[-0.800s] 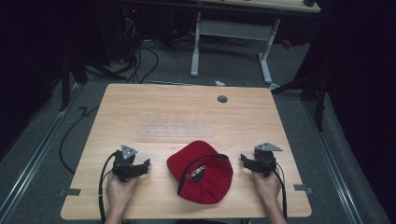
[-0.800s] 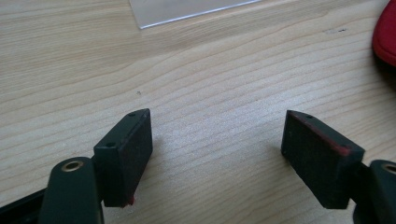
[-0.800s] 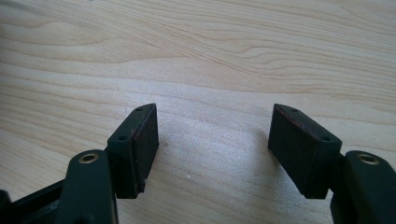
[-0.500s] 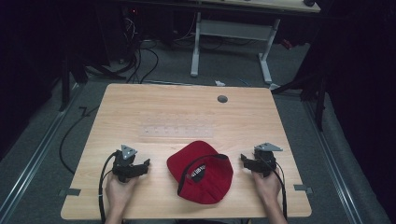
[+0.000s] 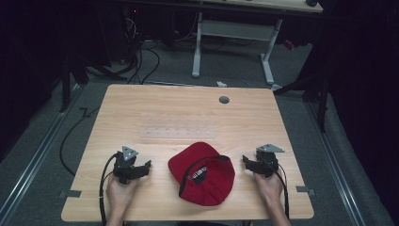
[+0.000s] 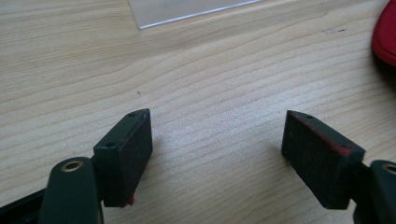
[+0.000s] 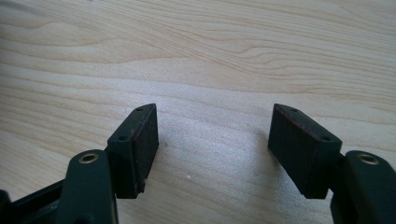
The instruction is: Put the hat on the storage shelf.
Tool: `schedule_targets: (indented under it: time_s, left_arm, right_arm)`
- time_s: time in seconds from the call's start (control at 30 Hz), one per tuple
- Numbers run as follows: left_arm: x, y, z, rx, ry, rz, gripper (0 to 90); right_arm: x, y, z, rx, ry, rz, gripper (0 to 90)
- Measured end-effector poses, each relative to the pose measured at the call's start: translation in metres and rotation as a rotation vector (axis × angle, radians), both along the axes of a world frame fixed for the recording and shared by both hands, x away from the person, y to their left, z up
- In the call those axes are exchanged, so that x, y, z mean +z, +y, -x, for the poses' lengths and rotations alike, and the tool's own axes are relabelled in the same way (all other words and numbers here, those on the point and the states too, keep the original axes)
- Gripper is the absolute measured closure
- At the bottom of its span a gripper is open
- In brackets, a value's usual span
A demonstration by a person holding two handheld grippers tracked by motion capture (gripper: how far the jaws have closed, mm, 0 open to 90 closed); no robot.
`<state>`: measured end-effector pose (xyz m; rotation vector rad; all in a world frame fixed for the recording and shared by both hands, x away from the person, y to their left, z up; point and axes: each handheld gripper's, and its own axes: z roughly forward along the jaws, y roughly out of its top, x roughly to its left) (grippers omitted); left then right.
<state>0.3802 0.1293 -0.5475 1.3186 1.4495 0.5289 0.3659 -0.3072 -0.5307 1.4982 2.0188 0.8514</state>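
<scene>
Left gripper (image 6: 217,135): jaws spread wide, bare wood between the pads, nothing gripped. Right gripper (image 7: 212,133): same, jaws released over bare tabletop.

The left gripper view catches a red edge of the cap (image 6: 385,32) at far right and a corner of a clear sheet (image 6: 187,9) at the top; the right gripper view gives wood grain alone.

High view: one red cap (image 5: 202,173), upside down, black inner band showing, lying near the table's (image 5: 188,101) near edge between the grippers and apart from both. Left gripper (image 5: 143,166) to its left, right gripper (image 5: 248,161) to its right. One clear sheet (image 5: 179,132) lies at mid-table, one grey grommet (image 5: 224,100) near the far edge.

Count: two grippers, two hands, one cap.
</scene>
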Motion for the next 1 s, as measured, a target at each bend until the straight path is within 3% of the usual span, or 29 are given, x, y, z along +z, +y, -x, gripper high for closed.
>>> schedule_targets:
  time_s: [0.5, 0.6, 0.63, 0.73, 1.0]
  left_arm:
    - [0.000, 0.000, 0.000, 0.000, 0.000, -0.001, 24.8]
    - [0.000, 0.000, 0.000, 0.000, 0.001, 0.000, 24.9]
    - [0.000, 0.000, 0.000, 0.000, 0.001, 0.000, 24.9]
    - [0.000, 0.000, 0.000, 0.000, 0.001, -0.001, 24.9]
    - [0.000, 0.000, 0.000, 0.000, 0.001, -0.002, 24.8]
  right_arm:
    - [0.005, -0.005, 0.005, 0.004, 0.001, -0.071, 37.9]
    - [0.006, -0.006, 0.007, 0.009, -0.003, -0.094, 38.0]
    - [0.007, -0.007, 0.010, 0.017, -0.012, -0.129, 37.9]
    - [0.009, -0.009, 0.012, 0.028, -0.020, -0.162, 37.1]
    - [0.019, -0.008, 0.021, 0.078, -0.036, -0.226, 35.7]
